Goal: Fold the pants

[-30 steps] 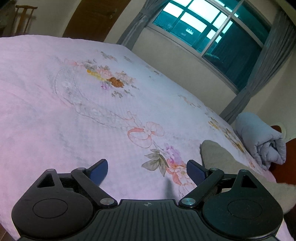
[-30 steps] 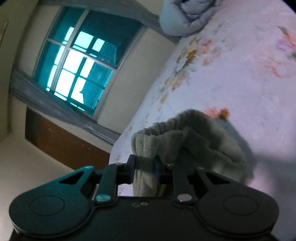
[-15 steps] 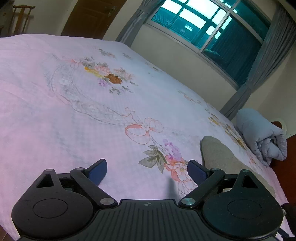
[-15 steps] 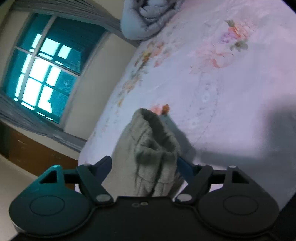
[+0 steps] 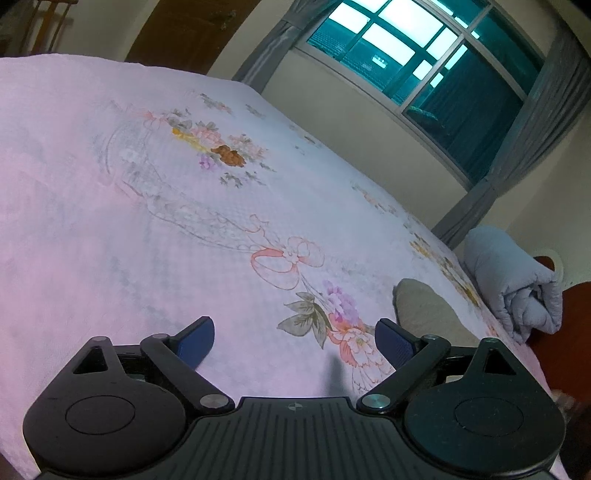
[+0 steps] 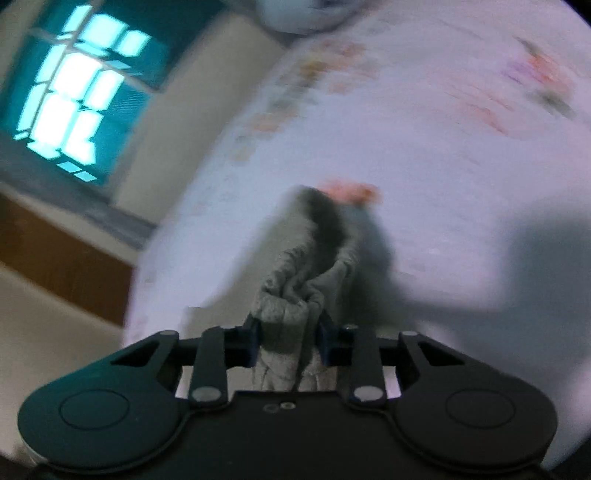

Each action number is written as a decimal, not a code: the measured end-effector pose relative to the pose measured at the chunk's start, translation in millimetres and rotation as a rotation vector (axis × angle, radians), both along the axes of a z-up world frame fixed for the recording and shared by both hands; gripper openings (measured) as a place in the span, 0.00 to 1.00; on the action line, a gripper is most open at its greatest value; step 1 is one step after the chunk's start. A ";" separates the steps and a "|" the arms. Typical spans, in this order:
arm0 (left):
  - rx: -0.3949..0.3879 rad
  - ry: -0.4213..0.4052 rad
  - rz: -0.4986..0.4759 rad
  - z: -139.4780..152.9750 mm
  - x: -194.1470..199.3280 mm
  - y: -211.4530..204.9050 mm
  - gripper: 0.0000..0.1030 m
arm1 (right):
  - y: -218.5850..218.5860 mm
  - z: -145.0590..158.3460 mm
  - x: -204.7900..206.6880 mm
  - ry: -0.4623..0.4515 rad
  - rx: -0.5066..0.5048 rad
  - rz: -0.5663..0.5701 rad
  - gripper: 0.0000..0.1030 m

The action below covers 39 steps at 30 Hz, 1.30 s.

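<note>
- grey-green knit pants with a gathered elastic waistband (image 6: 295,291), bunched up into a standing ridge on the pink floral quilted bedspread (image 6: 424,155), close to the bed edge on the window side
- right gripper (image 6: 287,341) closing in on that bunched fabric, blue pads (image 6: 252,341) already pressing the cloth from both sides, wad of knit poking out front and back between them
- right wrist view pretty blurry, so no telling which exact part of the pants got pinched, looks like the ribbed waistband end
- dark opening of the garment visible further up the ridge, right below a small orange-pink printed flower (image 6: 349,192)
- big soft shadow on the bedspread off to the right of the pants
- left gripper (image 5: 294,338) hanging low over the bedspread with jaws spread wide, nothing between them, just the printed peony and grey-green leaves underneath
- blue fingertips (image 5: 195,338) well apart, not touching any cloth
- from the left wrist view, only a rounded hump of the pants (image 5: 424,310) peeking out just past the gripper's right-hand finger, lying flat-ish on the cover
- rolled-up pale blue duvet (image 5: 517,284) sitting at the far corner of the bed, well apart from the pants, next to a reddish-brown wooden headboard (image 5: 576,295)
- teal-tinted window with white bars (image 5: 424,59) and grey curtains (image 5: 524,147) behind the bed, brown wooden door (image 5: 184,33) further left
</note>
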<state>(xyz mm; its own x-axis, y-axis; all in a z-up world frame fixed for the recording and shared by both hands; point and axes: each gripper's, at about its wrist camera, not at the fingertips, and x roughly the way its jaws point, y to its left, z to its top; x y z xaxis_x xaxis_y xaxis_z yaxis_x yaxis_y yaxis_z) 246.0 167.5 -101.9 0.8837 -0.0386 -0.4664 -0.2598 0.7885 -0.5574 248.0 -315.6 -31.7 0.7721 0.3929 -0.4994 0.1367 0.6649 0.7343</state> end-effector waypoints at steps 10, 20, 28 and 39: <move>-0.011 -0.009 0.003 -0.9 -2.7 3.3 0.91 | 12.6 24.0 -4.0 -0.218 0.197 -0.011 0.19; 0.005 0.012 0.002 0.1 2.5 -0.2 0.94 | -31.9 -74.9 -10.1 0.011 0.300 -0.156 0.19; 0.021 0.018 -0.015 1.8 2.4 -0.6 0.94 | -49.6 -84.5 2.9 0.055 0.257 -0.116 0.31; -0.006 -0.001 -0.264 26.4 46.0 -54.5 1.00 | -90.3 -69.5 -10.8 -0.073 0.160 -0.014 0.72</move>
<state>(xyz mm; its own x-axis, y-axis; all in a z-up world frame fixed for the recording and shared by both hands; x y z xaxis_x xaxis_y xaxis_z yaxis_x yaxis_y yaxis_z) 292.0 113.1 -75.5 0.8432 -0.2703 -0.4647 -0.0454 0.8255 -0.5625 237.3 -405.9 -101.2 0.8099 0.4517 -0.3743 0.0878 0.5375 0.8387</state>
